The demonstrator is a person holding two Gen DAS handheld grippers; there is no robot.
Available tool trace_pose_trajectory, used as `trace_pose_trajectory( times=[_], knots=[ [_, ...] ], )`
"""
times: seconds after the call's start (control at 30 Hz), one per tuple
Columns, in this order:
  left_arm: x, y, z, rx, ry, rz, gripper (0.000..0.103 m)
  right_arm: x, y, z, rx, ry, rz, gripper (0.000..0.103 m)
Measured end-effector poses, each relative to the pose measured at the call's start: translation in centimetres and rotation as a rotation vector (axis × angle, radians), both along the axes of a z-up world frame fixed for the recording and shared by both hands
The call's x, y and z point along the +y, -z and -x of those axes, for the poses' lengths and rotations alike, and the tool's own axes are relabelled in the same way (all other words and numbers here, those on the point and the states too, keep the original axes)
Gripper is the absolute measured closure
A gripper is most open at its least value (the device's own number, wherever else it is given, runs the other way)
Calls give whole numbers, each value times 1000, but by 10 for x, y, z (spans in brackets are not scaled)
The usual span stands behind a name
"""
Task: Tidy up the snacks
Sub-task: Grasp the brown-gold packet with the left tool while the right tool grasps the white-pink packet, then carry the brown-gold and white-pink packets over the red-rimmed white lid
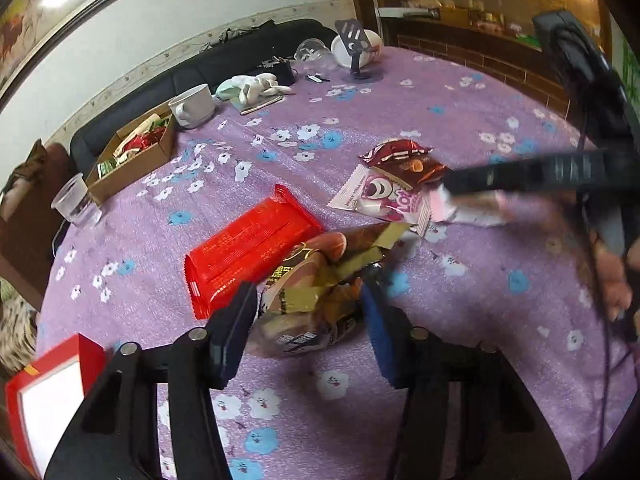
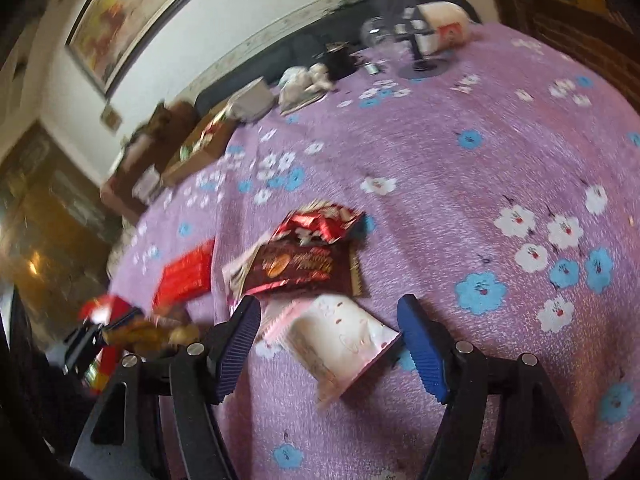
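Covering nearly everything we see is the purple flowered tablecloth [image 1: 460,112], and we work across it from both sides. At its far left edge sits a cardboard box [image 1: 132,160] already holding snack packets, with a white mug [image 1: 194,106] just behind it and a clear plastic cup [image 1: 76,200] near its front corner.

Next in size is the flat red packet [image 1: 248,246], lying alone left of the middle. Beside it, the gold-and-brown snack bag [image 1: 316,300] sits between the pads of our left gripper [image 1: 310,334]; the jaws stand close on either side of the bag, yet we cannot tell whether they press on it.

Farther right we find a small pile: a pink-and-white cartoon packet [image 1: 380,196] with a dark brown cookie packet [image 1: 416,168] on top of it and a shiny red wrapper [image 1: 396,150] touching that.

Our right gripper [image 2: 330,344] holds its jaws wide apart around a pale pink-and-white packet [image 2: 340,340], which lies on the cloth between the blue pads without either touching it.
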State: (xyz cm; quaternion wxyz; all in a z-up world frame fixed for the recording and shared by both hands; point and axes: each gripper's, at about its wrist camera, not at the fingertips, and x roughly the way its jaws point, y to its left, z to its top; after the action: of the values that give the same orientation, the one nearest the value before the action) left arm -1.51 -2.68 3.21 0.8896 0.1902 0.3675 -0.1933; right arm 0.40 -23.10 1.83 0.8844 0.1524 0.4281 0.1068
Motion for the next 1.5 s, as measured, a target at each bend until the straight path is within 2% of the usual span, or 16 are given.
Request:
trace_pose_trajectory(
  times=[0.07, 0.17, 0.2, 0.3, 0.43, 0.53, 0.73, 0.83, 0.93, 1.07, 1.2, 1.5],
  knots=[
    [-2, 0, 1, -5, 1, -7, 56, 17, 0, 3, -16, -35, 121, 29],
    [-4, -3, 3, -12, -1, -8, 63, 32, 2, 7, -38, -56, 264, 35],
    [-4, -3, 2, -8, -1, 0, 64, 33, 2, 8, -40, -56, 268, 38],
    [-6, -3, 1, 0, -4, 7, 66, 28, 2, 9, -34, -35, 256, 61],
    [-15, -5, 1, 2, -23, -6, 72, 27, 2, 8, -29, -28, 255, 62],
    [-23, -6, 2, 26, -68, -4, 73, 21, 1, 6, -18, -13, 207, 64],
    [-34, -7, 14, 30, -132, -14, 74, 2, -4, 10, -15, 8, 40, 69],
    [-30, -8, 18, 55, -162, 33, 74, -4, -11, 13, -41, 11, -25, 69],
    [-27, -8, 24, 72, -167, 65, 74, -14, -14, 14, -49, 1, -142, 69],
    [-19, -8, 34, 89, -167, 110, 74, -25, -17, 15, -67, 18, -230, 69],
    [-6, -12, 46, 103, -165, 166, 74, -33, -16, 14, -61, 28, -295, 69],
    [28, -12, 69, 135, -178, 275, 74, -34, -7, 11, -27, 31, -335, 69]
  ],
)
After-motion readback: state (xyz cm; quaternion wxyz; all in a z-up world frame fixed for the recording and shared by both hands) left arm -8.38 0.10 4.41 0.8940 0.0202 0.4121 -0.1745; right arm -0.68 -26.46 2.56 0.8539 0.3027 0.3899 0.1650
